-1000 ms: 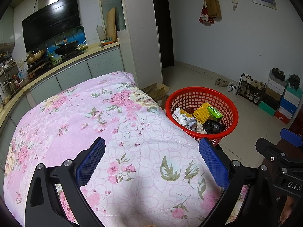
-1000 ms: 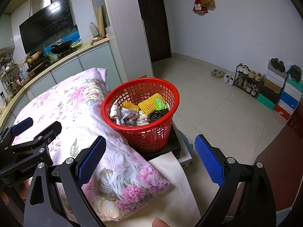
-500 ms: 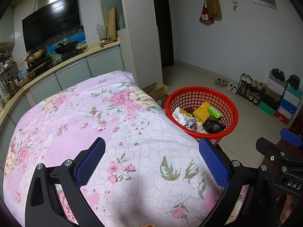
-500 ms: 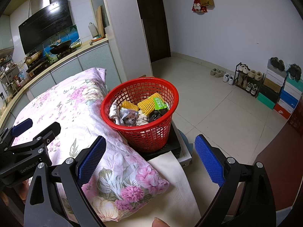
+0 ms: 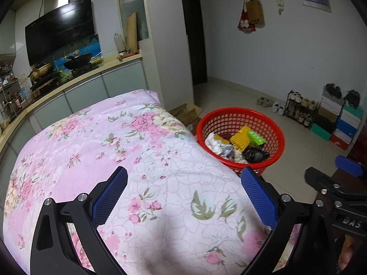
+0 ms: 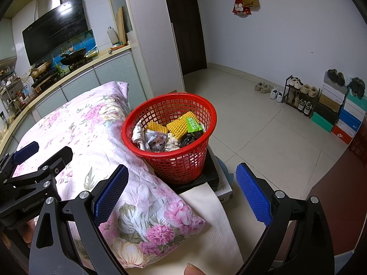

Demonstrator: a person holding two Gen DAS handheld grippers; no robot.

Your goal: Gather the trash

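Both my grippers empty, jaws spread wide, nothing between the blue pads. My left gripper (image 5: 183,197) hangs over the floral quilt (image 5: 96,142), my right gripper (image 6: 181,192) sits lower, near the quilt's corner, pointed at the red basket (image 6: 183,167).

Landmark = the red basket. It stands just beside the quilt's edge, on a flat black slab (image 6: 206,176) that rests on a white box (image 6: 223,190), probably raised so the rim comes near quilt height and drops are short. Trash is inside the basket: yellow corrugated pieces (image 6: 177,126), a green wrapper (image 6: 193,125) beside them, a black crumpled bag (image 6: 188,139) under the wrapper, a packet with a cat face (image 6: 157,143) toward the quilt side, white crumpled paper (image 6: 137,135) against the basket wall nearest the quilt. All below the rim, none hanging over.

Quilt surface on the basket's left looks free of loose trash in both views; parts under my fingers are hidden. Cream sheet (image 6: 213,220) in front of the basket also bare.

Judgement: collecting looks done or nearly so; jaws held apart because there's nothing to carry. Shoe rack (image 6: 298,96) and stacked boxes (image 6: 339,114) well apart from the basket, across the floor, not part of this.
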